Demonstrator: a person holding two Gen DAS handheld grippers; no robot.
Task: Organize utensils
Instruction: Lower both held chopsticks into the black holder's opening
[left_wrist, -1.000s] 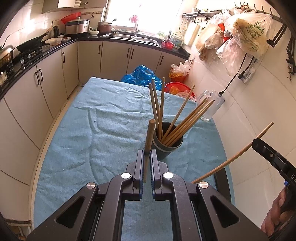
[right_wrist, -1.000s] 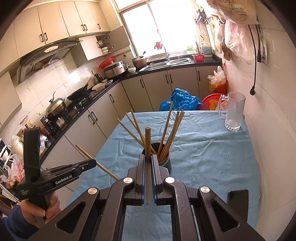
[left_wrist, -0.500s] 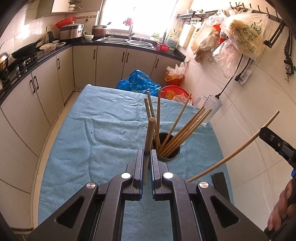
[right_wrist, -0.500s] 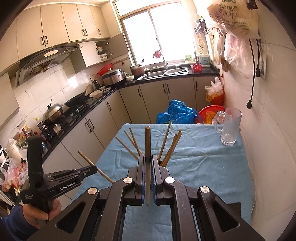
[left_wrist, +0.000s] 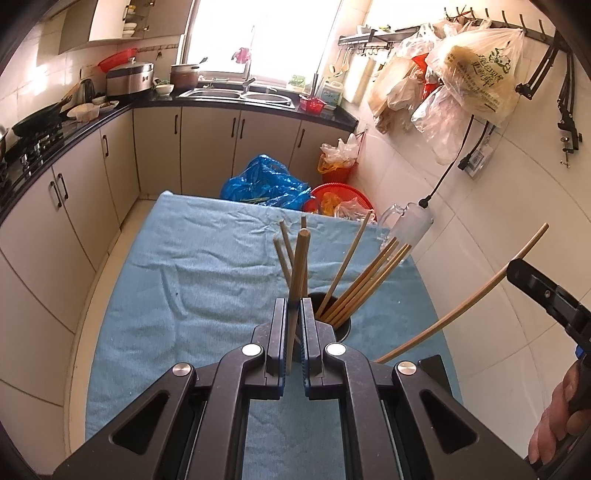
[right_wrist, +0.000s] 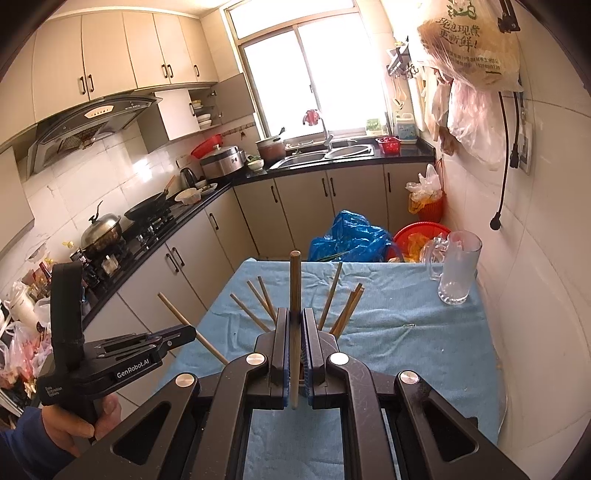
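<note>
From my left tongs (left_wrist: 294, 314), clenched on one wooden chopstick (left_wrist: 298, 273), I look down at a table (left_wrist: 192, 280) under a blue cloth. That chopstick's long axis runs up and away from me, leaning slightly right, its rounded end above the far half of the cloth; its lower end shows between the blue pads. Just behind the tongs stands a dark cup (left_wrist: 341, 326), mostly hidden by them, so I can only see part of its rim. A bundle of chopsticks (left_wrist: 364, 280) fans out of it, some tilting left, most tilting right toward a glass mug (left_wrist: 412, 225) by the wall. At the right edge my right tongs (left_wrist: 532, 280) are cut off by the frame; their second chopstick (left_wrist: 465, 299) looks bowed by the lens, running from low centre up to the right.

From the right tongs (right_wrist: 294, 332), the left tongs (right_wrist: 173, 338) appear at far left with a hand (right_wrist: 77, 424) on the grip. The right tongs are clenched on the second chopstick (right_wrist: 294, 288), pointing nearly straight up and away. The cup is entirely hidden here; only the bundle's tips (right_wrist: 334, 295) show.
</note>
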